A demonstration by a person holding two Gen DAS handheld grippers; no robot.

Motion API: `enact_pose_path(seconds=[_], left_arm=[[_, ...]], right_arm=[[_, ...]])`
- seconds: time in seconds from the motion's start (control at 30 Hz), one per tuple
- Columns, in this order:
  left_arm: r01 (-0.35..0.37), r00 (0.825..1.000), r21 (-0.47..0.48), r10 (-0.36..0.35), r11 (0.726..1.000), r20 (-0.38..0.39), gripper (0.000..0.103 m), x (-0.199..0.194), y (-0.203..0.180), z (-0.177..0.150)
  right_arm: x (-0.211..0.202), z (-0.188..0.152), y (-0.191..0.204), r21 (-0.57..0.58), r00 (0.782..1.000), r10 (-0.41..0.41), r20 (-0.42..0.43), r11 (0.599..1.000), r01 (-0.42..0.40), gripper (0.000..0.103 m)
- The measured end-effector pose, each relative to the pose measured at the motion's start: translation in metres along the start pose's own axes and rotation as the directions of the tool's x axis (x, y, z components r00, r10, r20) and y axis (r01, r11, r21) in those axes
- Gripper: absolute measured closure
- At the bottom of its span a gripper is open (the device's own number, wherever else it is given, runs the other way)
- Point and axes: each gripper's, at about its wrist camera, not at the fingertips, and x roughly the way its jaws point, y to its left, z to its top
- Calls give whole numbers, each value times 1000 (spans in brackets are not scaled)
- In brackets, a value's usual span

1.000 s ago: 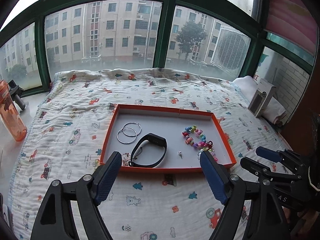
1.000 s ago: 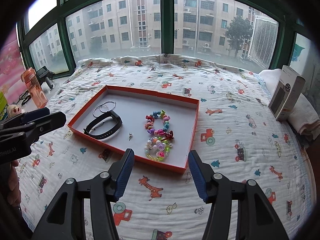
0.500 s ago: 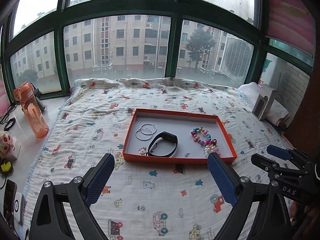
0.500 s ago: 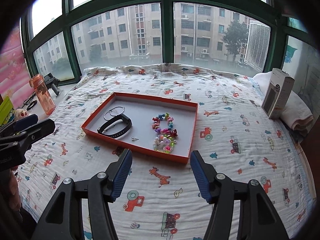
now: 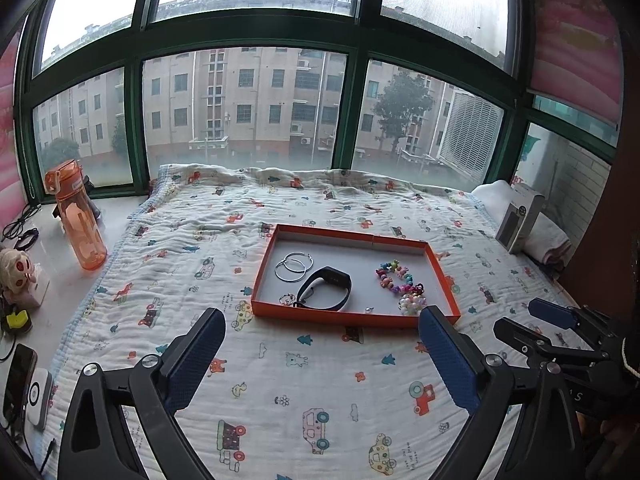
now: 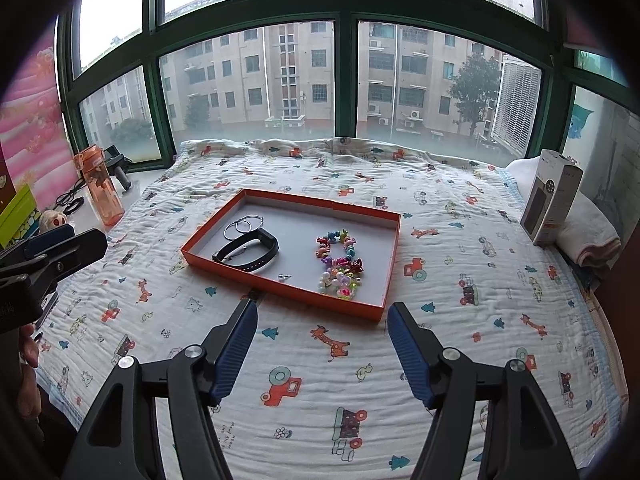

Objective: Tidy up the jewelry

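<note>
In the orange tray [image 6: 390, 256] on the bed [image 6: 460, 320], at your right hand-held gripper's [image 6: 322, 344] twelve o'clock, the beaded bracelets [image 6: 340, 264] lie limp and light; pinch one strand. The black fitness band [image 5: 326, 289] is springy; grip its strap. Left hand-held gripper [image 5: 320, 346] and right both gape wide, empty.

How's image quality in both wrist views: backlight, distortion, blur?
Left wrist: bright overcast window behind, sky blown out, frame bars bowed by fisheye, orange tray and black band evenly lit and sharp. Right wrist: same backlight, dark vignette in the corners, bead bracelets crisp, no motion blur.
</note>
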Motion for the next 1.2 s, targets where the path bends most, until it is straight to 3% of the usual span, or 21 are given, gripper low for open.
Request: enact_pose_path(seconds=[1.2], left_arm=[[-9,999,9,9,1000,-43,0,3,2,-10]], right_arm=[[-7,-2,4,-7,1000,16,15,1000,-16,25]])
